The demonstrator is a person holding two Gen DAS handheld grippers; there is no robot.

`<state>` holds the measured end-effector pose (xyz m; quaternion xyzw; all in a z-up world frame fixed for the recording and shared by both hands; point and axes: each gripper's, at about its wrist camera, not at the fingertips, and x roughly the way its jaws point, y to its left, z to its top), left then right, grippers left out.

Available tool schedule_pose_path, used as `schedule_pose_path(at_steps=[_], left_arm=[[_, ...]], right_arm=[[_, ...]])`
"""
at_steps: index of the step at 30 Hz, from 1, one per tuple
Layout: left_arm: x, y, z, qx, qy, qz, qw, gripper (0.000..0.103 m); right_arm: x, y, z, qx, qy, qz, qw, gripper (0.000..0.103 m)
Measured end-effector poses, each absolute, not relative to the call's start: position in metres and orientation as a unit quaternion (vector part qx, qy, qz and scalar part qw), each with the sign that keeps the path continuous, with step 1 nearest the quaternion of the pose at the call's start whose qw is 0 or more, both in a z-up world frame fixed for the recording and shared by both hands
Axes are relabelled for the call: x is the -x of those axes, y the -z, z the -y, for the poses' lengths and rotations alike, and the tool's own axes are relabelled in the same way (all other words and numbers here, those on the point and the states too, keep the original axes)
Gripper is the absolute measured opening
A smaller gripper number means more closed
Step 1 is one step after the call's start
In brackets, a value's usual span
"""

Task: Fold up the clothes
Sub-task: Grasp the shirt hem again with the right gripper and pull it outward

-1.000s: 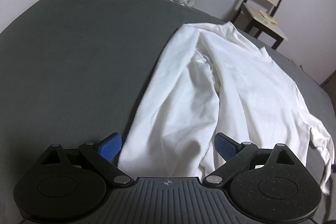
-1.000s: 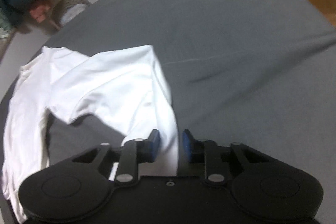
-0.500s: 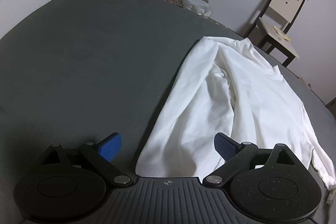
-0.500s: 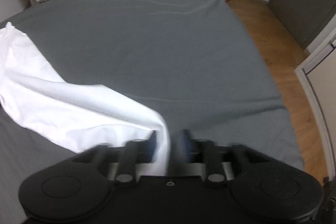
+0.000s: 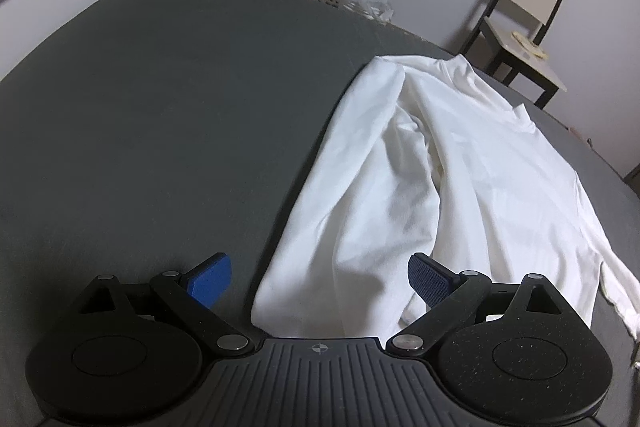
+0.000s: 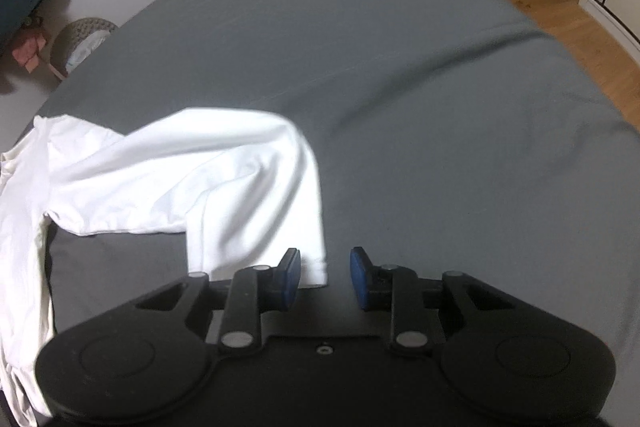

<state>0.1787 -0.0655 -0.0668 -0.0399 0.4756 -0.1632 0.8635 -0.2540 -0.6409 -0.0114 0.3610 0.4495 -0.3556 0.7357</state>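
White shirt on grey bed; both grippers gape.

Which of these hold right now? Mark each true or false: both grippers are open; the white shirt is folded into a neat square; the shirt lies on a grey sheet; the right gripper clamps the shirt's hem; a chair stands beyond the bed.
1. Both grippers are open. True: the left gripper and right gripper both show spread fingers.
2. The white shirt is a neat square. False: it lies rumpled and spread out.
3. The shirt lies on a grey sheet. True.
4. The right gripper clamps the hem. False: the cloth edge sits between the open fingers, ungripped.
5. A chair stands beyond the bed. True.
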Motion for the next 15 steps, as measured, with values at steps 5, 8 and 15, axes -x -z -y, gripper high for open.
schedule_pose_path(at_steps=[5, 8, 15], left_arm=[[-0.178, 0.063, 0.055, 0.053, 0.155, -0.473, 0.866, 0.096], [-0.179, 0.061, 0.048, 0.068, 0.146, -0.472, 0.867, 0.096], [-0.184, 0.066, 0.056, 0.057, 0.144, -0.474, 0.867, 0.096]], right_arm=[[0.239, 0.017, 0.640, -0.300, 0.401, -0.485, 0.717, 0.004], [0.241, 0.000, 0.645, -0.233, 0.438, -0.495, 0.714, 0.004], [0.252, -0.023, 0.683, -0.197, 0.484, -0.474, 0.709, 0.004]])
